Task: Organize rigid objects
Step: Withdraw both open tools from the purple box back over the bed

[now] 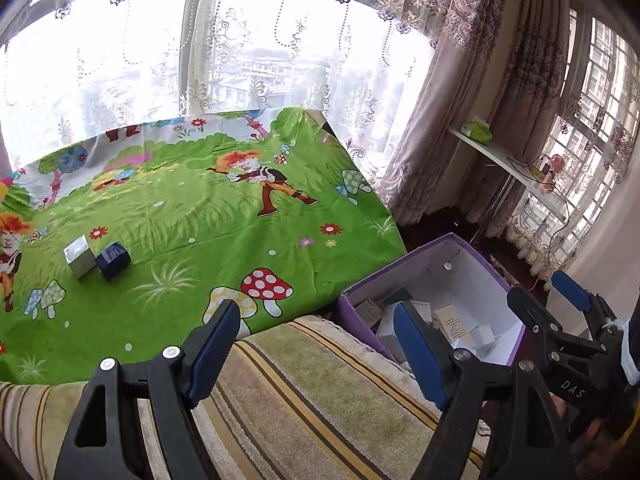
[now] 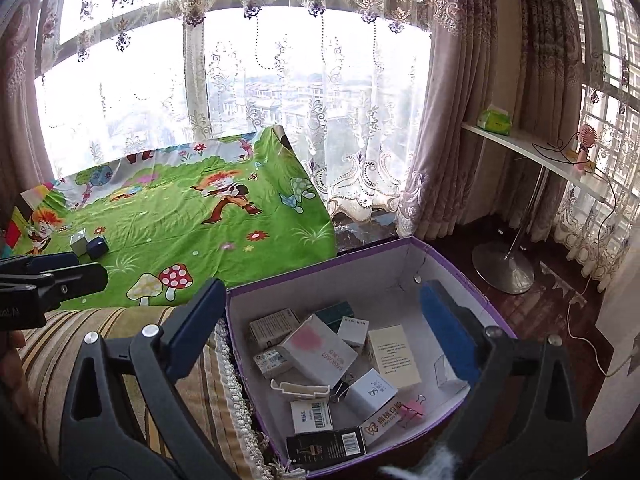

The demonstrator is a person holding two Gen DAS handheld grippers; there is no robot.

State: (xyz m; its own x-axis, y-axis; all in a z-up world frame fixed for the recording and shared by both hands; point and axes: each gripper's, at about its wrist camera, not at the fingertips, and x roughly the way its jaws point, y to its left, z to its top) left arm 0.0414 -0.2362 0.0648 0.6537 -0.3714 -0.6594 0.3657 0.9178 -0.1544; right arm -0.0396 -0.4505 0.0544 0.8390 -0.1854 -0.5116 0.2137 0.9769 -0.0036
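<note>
Left gripper (image 1: 316, 344) and right gripper (image 2: 320, 328) both spread wide, empty. Silver box (image 1: 79, 255) touching blue box (image 1: 113, 260) on the green cloth (image 1: 224, 216), well apart from the purple bin (image 2: 320, 258). Probably light, stiff cardboard; best pinched across flat opposite sides.

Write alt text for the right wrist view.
The open right gripper hovers over a purple cardboard box filled with small cartons. Left, a silver cube box and dark blue cube box sit on the green cartoon-print cloth.
</note>
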